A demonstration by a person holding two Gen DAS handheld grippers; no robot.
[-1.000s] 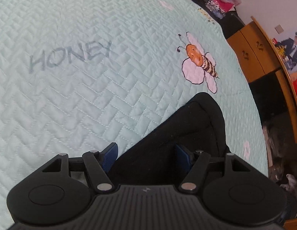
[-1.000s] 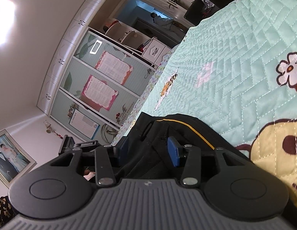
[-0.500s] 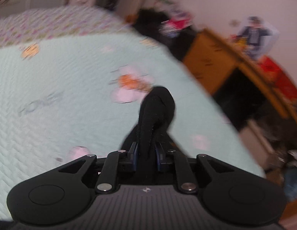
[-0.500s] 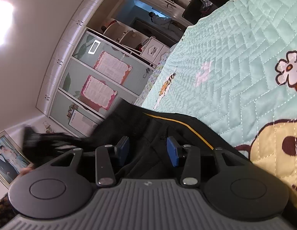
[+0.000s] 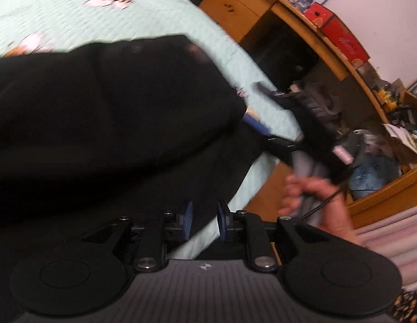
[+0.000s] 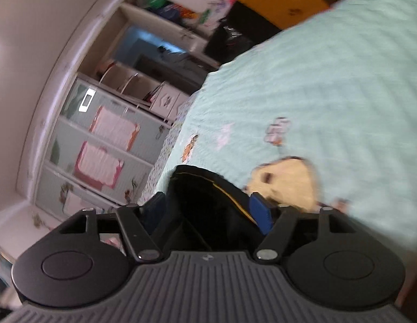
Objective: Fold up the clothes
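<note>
Your left gripper is pinched on the black garment spread ahead on the quilt. Your right gripper has just been opening, cloth loose between, likely releasing the fold.

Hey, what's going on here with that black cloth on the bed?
A person is folding a black garment on a mint-green bedspread, with a two-finger gripper in each hand. The left gripper has just closed its jaws and seems to pinch a fold of the garment. The right gripper has just opened its jaws; the garment's edge with the yellow stripe lies loose between them, not pinched.
</note>
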